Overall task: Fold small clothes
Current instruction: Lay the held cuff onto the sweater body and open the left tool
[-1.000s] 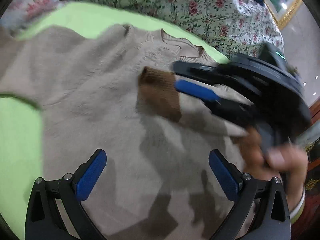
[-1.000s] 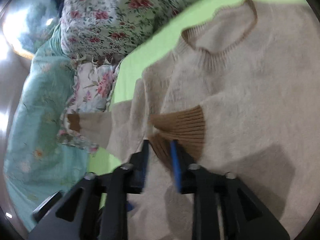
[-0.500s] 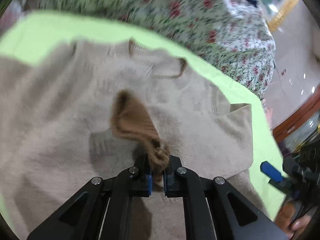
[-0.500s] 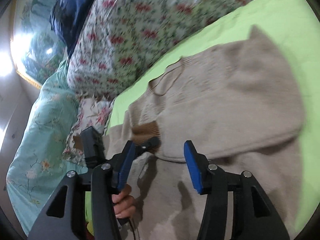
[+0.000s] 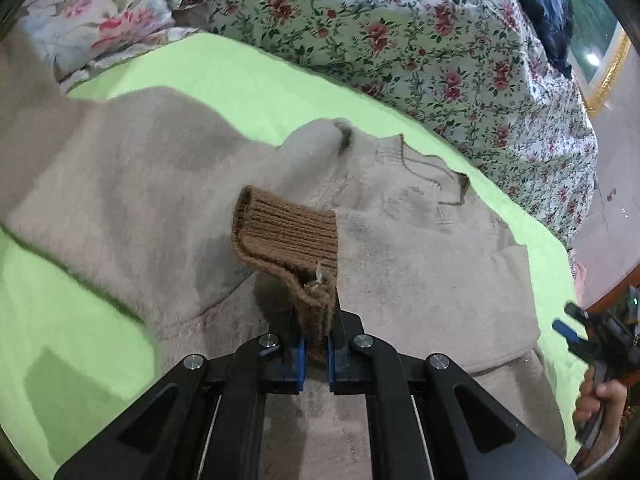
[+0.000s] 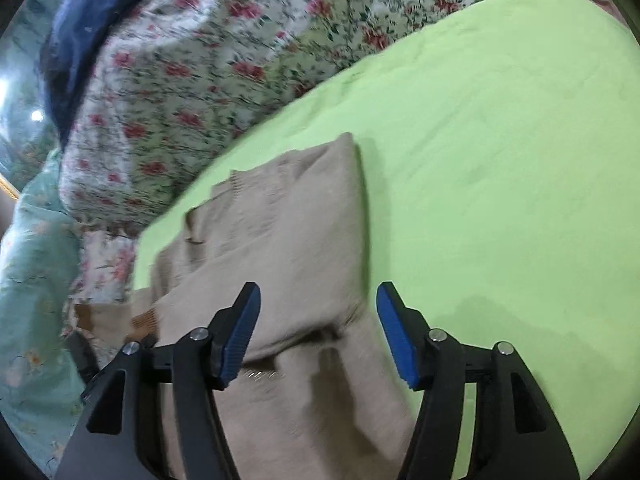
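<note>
Beige sweater [image 5: 420, 280] lies spread on the green sheet [image 5: 260, 80] of the bed, a floral quilt [image 5: 400, 20] at the far side. Left hand-held gripper [image 5: 316, 354] is clamped on the brown cuff [image 5: 288, 236], held above the sweater body. Right hand-held gripper [image 6: 316, 336] is spread wide and holds nothing, over the sweater's near right edge.

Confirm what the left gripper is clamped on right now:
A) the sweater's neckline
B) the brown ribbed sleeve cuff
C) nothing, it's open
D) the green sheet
B: in the left wrist view the left gripper has its blue pads closed on the brown ribbed cuff, lifted above the beige sweater.
</note>
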Action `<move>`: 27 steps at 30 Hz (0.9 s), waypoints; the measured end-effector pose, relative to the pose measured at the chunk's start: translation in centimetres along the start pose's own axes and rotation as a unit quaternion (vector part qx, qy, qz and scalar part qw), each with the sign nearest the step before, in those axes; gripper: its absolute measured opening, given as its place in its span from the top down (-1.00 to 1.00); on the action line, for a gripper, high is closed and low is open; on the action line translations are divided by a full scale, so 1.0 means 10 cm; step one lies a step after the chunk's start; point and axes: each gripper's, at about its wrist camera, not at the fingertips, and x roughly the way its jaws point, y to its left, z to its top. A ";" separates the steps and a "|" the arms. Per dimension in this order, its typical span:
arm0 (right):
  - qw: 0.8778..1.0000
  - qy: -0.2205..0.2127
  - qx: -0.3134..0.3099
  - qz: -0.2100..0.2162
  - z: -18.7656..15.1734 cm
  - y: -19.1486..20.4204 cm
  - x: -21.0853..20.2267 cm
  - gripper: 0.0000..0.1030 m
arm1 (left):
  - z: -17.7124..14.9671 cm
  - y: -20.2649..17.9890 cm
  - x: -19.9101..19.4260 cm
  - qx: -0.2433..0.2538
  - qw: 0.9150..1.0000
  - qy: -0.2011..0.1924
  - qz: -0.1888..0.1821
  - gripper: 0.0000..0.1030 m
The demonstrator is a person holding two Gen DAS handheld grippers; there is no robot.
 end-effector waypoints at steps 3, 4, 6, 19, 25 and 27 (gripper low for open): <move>1.000 0.024 -0.009 -0.008 0.17 -0.03 0.30 -0.21 | -0.06 0.06 0.00 -0.002 1.000 0.004 0.007 0.88; 0.999 0.040 -0.011 -0.009 0.21 -0.04 0.43 -0.21 | -0.07 0.07 -0.01 -0.005 1.000 0.005 0.006 0.88; 0.997 0.075 -0.011 -0.008 0.22 -0.06 0.69 -0.21 | -0.09 0.12 0.00 -0.011 1.000 0.009 0.005 0.88; 0.977 0.029 -0.170 -0.127 0.71 0.04 0.25 0.86 | -0.10 -0.58 0.22 0.050 0.998 0.014 -0.026 0.88; 0.976 0.060 -0.153 -0.144 0.47 -0.25 0.58 0.80 | -0.23 -0.47 0.25 0.054 0.998 0.032 -0.021 0.87; 0.974 0.036 -0.138 -0.173 0.47 -0.21 0.43 0.60 | -0.24 -0.47 0.23 0.061 0.997 0.034 -0.021 0.83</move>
